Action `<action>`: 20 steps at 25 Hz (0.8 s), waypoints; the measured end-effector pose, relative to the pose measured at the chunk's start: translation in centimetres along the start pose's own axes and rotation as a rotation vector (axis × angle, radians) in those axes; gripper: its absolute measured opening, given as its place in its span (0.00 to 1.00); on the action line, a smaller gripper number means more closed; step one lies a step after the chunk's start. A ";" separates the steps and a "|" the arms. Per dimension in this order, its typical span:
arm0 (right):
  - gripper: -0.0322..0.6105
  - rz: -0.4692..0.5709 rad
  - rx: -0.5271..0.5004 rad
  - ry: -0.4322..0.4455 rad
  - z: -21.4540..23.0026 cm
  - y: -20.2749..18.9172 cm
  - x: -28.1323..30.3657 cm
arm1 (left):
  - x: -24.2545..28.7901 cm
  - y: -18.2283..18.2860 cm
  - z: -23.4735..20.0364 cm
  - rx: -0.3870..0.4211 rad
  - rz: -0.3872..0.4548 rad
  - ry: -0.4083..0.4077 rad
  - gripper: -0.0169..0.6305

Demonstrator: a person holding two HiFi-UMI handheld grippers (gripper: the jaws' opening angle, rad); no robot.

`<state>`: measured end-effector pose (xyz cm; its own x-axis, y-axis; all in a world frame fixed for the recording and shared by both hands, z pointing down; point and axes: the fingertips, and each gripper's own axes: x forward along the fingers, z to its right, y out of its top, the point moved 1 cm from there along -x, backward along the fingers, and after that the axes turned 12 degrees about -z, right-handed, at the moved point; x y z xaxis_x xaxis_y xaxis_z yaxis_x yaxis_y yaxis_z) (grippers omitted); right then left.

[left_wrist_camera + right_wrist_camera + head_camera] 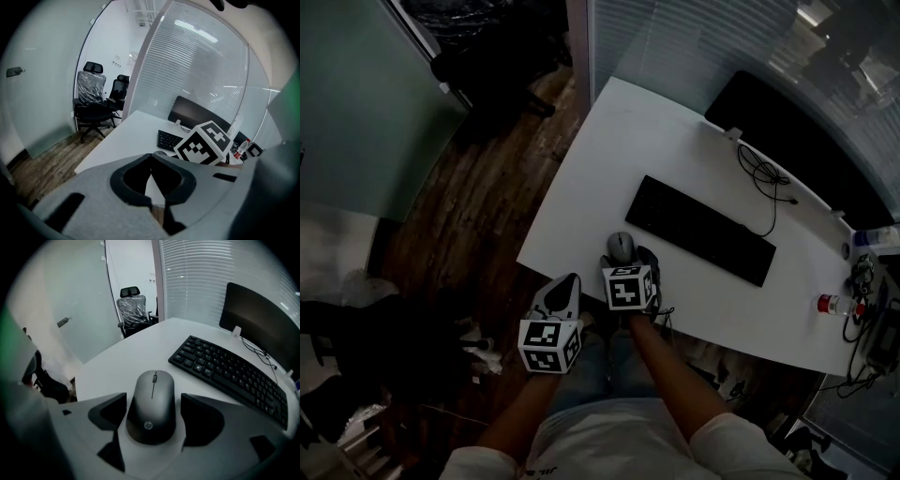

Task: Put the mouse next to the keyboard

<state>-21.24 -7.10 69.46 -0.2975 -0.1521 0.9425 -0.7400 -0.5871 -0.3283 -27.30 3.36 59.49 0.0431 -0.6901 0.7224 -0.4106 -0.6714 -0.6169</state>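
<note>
Right gripper view looks down on the mouse (151, 405) lying flat on the white worktop (136, 352), straight between the right gripper's (153, 404) fingers. Those fingers are spread wide, one on each side of the mouse, with a sliver of worktop showing between each pad and the mouse's flanks, so nothing is clamped. Ahead of the fingers and off to their right the black keyboard (229, 376) runs slantwise. Its nearest corner is close to the mouse's nose but not touching it. Farther beyond the fingers on that same side stands a dark monitor (262, 319), with a thin cable (262, 355) trailing down in front of it. In the left gripper view, the left gripper's (151, 159) fingers are closed tip to tip with nothing between them. Seen from the head view, they hang off the worktop's near edge, over the wooden floor (478, 216), just to the left of the right fingers. Well ahead of the left fingers, two office chairs (91, 108) stand by the glass wall.
</note>
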 end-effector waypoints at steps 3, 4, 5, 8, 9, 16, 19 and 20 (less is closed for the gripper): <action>0.52 -0.012 -0.005 -0.003 0.0 0.1 0.0 | -0.1 0.1 -0.2 -0.001 0.002 0.001 0.03; 0.51 -0.011 -0.010 -0.003 0.0 0.2 -0.1 | -0.1 0.1 -0.3 -0.002 0.002 0.002 0.03; 0.51 -0.010 -0.014 -0.002 0.0 0.2 -0.1 | -0.1 0.0 -0.3 -0.004 0.000 0.002 0.03; 0.50 -0.011 -0.033 0.001 -0.3 0.3 -0.1 | -0.2 -0.1 -0.5 -0.006 -0.003 0.005 0.03; 0.50 -0.014 -0.039 0.005 -0.4 0.3 -0.1 | -0.2 -0.2 -0.5 -0.007 -0.004 0.005 0.03; 0.50 -0.004 -0.043 0.028 -0.8 0.4 -0.9 | -0.2 -0.2 -0.6 -0.005 -0.005 0.008 0.03; 0.50 0.011 -0.054 0.023 -0.8 0.7 -1.7 | 0.0 -0.2 -0.7 -0.007 -0.010 0.011 0.03; 0.50 0.017 -0.052 0.024 -0.8 0.8 -2.0 | 0.0 -0.1 -0.7 -0.008 -0.008 0.012 0.03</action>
<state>-21.69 -6.67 67.22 -0.3241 -0.1427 0.9352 -0.7649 -0.5423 -0.3478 -27.85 3.65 59.73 0.0350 -0.6815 0.7310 -0.4179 -0.6744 -0.6088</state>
